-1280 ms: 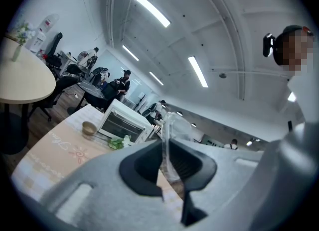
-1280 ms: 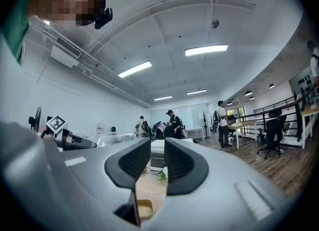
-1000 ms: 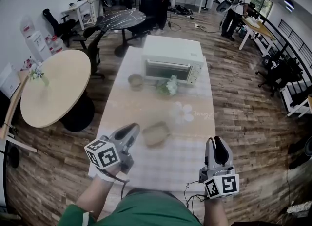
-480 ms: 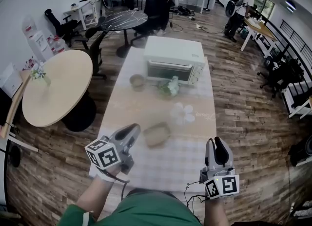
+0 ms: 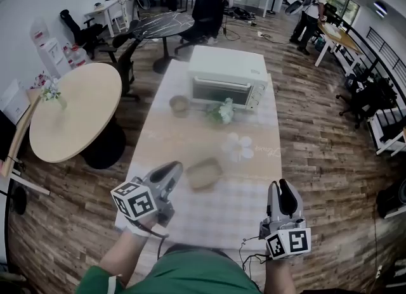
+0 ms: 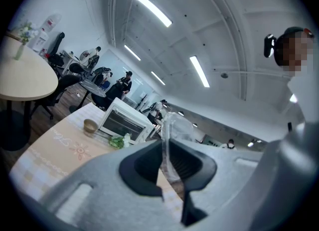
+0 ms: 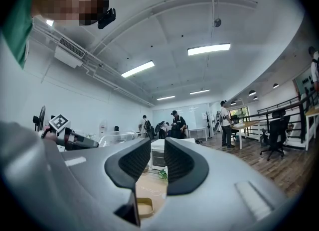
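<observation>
My left gripper (image 5: 172, 169) (image 6: 164, 145) hovers over the near left of the long table (image 5: 209, 218), shut on a thin clear plastic lid (image 6: 172, 125). From the right gripper view that lid (image 7: 117, 136) is a faint dome beside the left gripper. A shallow brown tray (image 5: 203, 174) (image 7: 144, 208) lies on the table just right of the left jaws. My right gripper (image 5: 283, 188) (image 7: 157, 155) sits at the near right edge, tilted upward. Its jaws stand a narrow gap apart with nothing between them.
A white toaster oven (image 5: 227, 74) (image 6: 122, 120) stands at the table's far end, with a small bowl (image 5: 178, 104) and a green-and-white flower bunch (image 5: 220, 112) in front of it. A round wooden table (image 5: 73, 118) is at the left. People and chairs fill the back.
</observation>
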The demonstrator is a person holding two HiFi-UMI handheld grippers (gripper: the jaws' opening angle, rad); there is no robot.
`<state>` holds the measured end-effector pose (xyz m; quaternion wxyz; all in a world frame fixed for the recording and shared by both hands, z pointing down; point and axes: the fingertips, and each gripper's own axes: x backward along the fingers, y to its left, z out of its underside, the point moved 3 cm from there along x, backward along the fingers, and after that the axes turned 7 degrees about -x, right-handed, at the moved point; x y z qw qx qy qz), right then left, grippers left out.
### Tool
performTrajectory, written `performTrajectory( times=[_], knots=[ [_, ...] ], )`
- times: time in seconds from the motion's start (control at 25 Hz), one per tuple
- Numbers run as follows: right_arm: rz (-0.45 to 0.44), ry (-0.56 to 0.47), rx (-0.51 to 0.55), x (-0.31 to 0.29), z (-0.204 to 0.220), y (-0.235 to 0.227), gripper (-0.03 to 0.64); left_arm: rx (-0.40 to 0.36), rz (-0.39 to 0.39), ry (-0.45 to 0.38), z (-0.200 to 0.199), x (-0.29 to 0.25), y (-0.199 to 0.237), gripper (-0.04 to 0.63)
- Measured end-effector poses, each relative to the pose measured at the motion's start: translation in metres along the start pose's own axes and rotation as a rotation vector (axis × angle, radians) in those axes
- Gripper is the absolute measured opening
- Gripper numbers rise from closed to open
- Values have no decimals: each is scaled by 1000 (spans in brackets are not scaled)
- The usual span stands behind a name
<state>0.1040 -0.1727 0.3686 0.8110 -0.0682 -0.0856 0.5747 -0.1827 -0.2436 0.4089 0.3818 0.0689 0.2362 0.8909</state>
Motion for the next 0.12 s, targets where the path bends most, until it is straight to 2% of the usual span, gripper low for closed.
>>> performTrajectory(
  times=[0.12],
  knots=[
    [2,2,-4,4,0,-2,84,2,-1,-1,1,1,-4,41]
  ],
)
